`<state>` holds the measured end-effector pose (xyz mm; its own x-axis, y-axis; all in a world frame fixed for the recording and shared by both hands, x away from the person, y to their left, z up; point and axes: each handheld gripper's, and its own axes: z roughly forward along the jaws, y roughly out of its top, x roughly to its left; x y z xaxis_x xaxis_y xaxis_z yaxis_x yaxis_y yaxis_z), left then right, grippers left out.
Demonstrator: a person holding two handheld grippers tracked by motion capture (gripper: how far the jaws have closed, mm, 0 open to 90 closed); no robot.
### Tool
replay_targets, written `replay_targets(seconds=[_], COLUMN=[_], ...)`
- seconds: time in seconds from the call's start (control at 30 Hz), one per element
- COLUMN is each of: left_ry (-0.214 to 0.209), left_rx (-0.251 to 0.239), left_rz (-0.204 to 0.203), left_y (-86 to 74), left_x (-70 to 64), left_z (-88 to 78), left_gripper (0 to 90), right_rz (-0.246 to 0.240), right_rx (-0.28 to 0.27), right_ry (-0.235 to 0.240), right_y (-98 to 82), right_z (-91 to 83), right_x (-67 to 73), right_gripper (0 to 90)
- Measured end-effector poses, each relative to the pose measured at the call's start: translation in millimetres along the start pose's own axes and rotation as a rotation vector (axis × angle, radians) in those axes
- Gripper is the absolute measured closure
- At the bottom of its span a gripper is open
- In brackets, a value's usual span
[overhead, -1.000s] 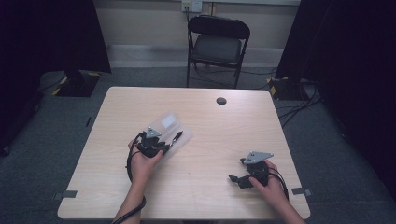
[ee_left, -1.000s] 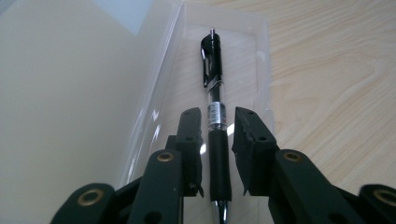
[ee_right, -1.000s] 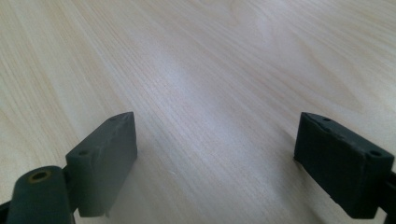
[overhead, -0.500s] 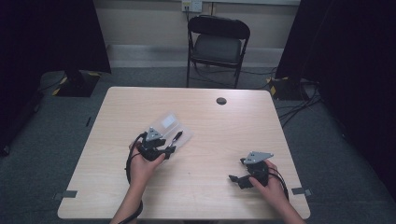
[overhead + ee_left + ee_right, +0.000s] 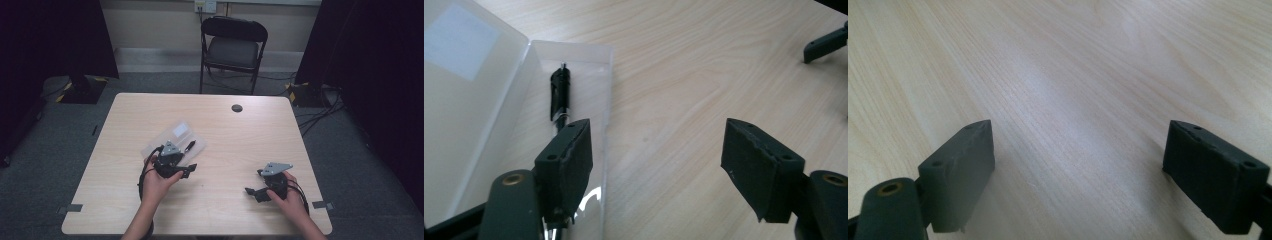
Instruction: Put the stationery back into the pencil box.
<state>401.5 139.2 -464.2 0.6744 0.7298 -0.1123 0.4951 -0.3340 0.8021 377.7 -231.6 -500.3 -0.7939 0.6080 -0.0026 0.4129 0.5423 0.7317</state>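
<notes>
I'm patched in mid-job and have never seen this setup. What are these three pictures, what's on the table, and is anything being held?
No robot arm here: a person at a wooden table holds a handheld two-jaw tool in each hand. The high view looks down from above the person's side. The other two views come from cameras riding on each tool, looking along its black jaws.

The left gripper sits by an open clear plastic case with a black pen lying in it. Its jaws have just been opening and stand wide apart, with nothing between them; one jaw hangs over the case.

The right gripper is open over bare wood, holding nothing. A small black disc lies near the far edge, and a folding chair stands beyond.
</notes>
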Motion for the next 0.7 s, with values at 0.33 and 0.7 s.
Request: replay_targets(seconds=[0.33, 0.7], left_ry=[-0.068, -0.116], left_rx=[0.01, 0.029], left_rz=[0.047, 0.07], left_y=[-1.0, -13.1], left_x=[-23.8, -42.6], left_z=[3.3, 9.5], left_gripper=[26.9, 25.1], right_rz=[0.0, 0.0], right_rx=[0.0, 0.0], right_ry=[0.0, 0.0], right_y=[0.0, 0.0], right_z=[0.0, 0.0], right_x=[0.0, 0.0], right_gripper=[12.5, 12.4])
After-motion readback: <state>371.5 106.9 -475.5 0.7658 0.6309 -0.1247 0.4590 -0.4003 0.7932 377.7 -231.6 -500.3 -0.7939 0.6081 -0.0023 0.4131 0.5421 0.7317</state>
